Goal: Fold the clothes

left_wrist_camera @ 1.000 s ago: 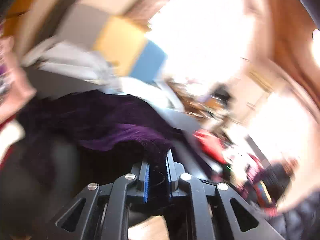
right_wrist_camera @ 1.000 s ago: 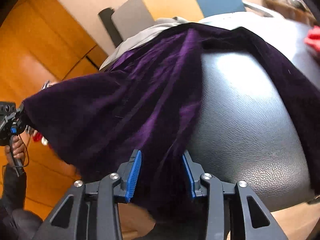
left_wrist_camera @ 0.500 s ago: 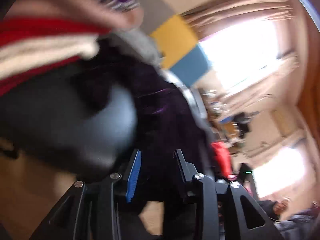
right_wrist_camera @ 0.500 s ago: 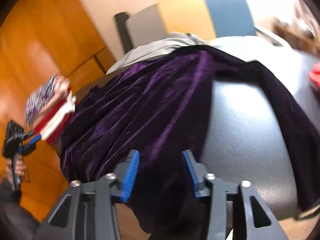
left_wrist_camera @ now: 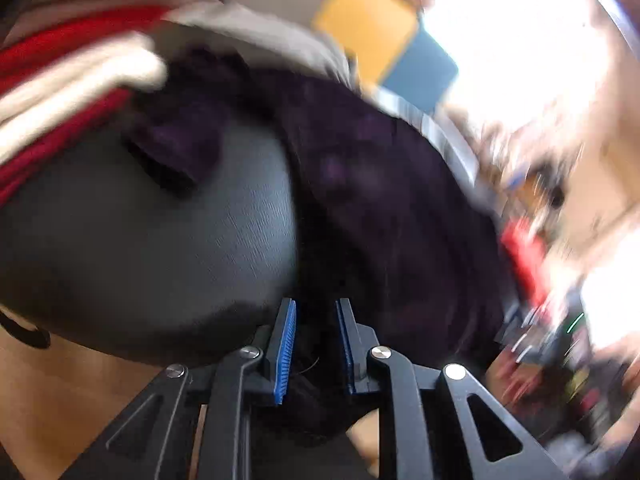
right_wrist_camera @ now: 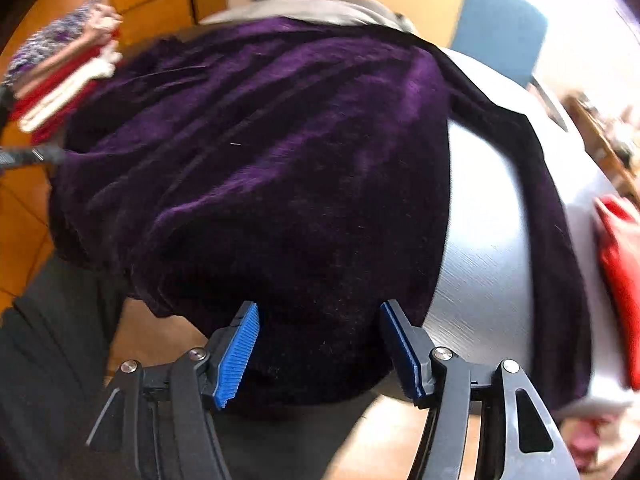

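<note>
Velvet garment draped over a dark table edge

Purple velvet garment [right_wrist_camera: 280, 168] lies spread across a dark, leather-textured tabletop [right_wrist_camera: 488, 264], its pile catching light in soft ridges and creases. Its near edge hangs over the front of the table, and a narrow strip of the same cloth runs along the right side of the bare surface. In the left wrist view the cloth [left_wrist_camera: 380, 208] looks almost black and is heavily blurred; it covers the right half of the table [left_wrist_camera: 160, 248], with one small flap folded back toward the far left.

The right gripper [right_wrist_camera: 318, 350] sits low at the table's front edge with its jaws spread wide. The hanging hem lies between the blue pads [right_wrist_camera: 238, 354], but neither pad presses into it. The left gripper [left_wrist_camera: 314, 344] also points up from below the table edge; its jaws stand close together, with a dark fold of the garment bunched between the blue pads [left_wrist_camera: 285, 350]. Blur makes it hard to tell whether they pinch the fold firmly.

A stack of folded red and cream clothes [right_wrist_camera: 64, 80] rests at the far left corner of the table. A red cloth [right_wrist_camera: 620, 280] lies at the right edge. A grey garment [right_wrist_camera: 312, 10] lies behind the velvet.
</note>
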`<state>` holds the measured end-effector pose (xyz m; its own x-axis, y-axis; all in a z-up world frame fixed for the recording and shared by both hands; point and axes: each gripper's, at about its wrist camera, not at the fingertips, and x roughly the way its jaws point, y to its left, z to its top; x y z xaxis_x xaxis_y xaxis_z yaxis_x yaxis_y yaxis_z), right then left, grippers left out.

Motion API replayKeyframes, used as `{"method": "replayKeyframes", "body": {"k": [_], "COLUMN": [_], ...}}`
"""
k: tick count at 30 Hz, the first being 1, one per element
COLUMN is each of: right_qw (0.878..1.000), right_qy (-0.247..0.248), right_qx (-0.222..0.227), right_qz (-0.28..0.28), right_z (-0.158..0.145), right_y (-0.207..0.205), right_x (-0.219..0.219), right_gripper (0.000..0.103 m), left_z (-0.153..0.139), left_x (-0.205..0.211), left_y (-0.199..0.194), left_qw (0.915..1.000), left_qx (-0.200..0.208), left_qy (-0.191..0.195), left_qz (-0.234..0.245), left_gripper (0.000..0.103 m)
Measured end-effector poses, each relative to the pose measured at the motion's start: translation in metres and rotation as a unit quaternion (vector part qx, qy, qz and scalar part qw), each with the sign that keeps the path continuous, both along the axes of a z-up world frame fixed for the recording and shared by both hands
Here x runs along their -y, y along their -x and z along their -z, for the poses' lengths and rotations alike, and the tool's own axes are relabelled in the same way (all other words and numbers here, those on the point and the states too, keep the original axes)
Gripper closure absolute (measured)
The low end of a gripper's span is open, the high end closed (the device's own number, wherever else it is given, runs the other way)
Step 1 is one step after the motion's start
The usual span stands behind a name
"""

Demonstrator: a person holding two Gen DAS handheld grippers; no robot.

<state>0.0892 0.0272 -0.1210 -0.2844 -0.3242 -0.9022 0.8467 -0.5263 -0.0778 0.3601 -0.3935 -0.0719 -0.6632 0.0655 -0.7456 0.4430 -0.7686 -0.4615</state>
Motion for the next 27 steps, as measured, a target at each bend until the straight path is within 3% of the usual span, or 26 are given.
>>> {"method": "replayKeyframes", "body": {"k": [3, 6, 12, 15, 18, 19, 21, 23, 24, 27], "right_qw": [0.999, 0.996, 0.992, 0.992, 0.995, 0.993, 0.989, 0.98, 0.978, 0.977], "right_qy": [0.007, 0.071, 0.127, 0.126, 0.102, 0.113, 0.144, 0.195, 0.207, 0.213], "right_qx": [0.016, 0.033, -0.007, -0.006, -0.001, 0.006, 0.021, 0.03, 0.024, 0.012], "right_qz": [0.038, 0.033, -0.012, -0.02, 0.004, 0.015, 0.031, 0.027, 0.025, 0.017], "right_z": [-0.009, -0.029, -0.053, -0.043, -0.016, -0.009, 0.002, 0.006, 0.008, 0.011], "right_y": [0.009, 0.009, 0.013, 0.023, 0.042, 0.047, 0.057, 0.064, 0.066, 0.07], "right_x": [-0.015, -0.017, 0.039, 0.074, 0.082, 0.077, 0.066, 0.057, 0.058, 0.072], "right_gripper": [0.036, 0.032, 0.022, 0.019, 0.019, 0.019, 0.009, 0.004, 0.0, 0.0], "left_z": [-0.01, -0.019, -0.017, -0.008, 0.014, 0.016, 0.019, 0.021, 0.022, 0.03], "left_x": [0.01, 0.02, -0.022, -0.025, -0.015, -0.011, -0.004, 0.002, 0.003, 0.027], "left_y": [-0.006, -0.011, 0.082, 0.112, 0.13, 0.131, 0.131, 0.143, 0.147, 0.168], "left_qw": [0.9995, 0.9981, 0.9992, 0.9986, 0.9943, 0.9942, 0.993, 0.9871, 0.9853, 0.9815], "left_qx": [-0.014, -0.028, -0.011, 0.023, 0.073, 0.067, 0.063, 0.077, 0.08, 0.088], "left_qy": [0.002, 0.003, 0.036, 0.046, 0.077, 0.084, 0.098, 0.137, 0.149, 0.166], "left_qz": [-0.028, -0.056, 0.012, 0.01, -0.004, -0.011, -0.022, -0.03, -0.029, -0.038], "left_gripper": [0.081, 0.077, 0.074, 0.074, 0.075, 0.075, 0.076, 0.076, 0.076, 0.076]}}
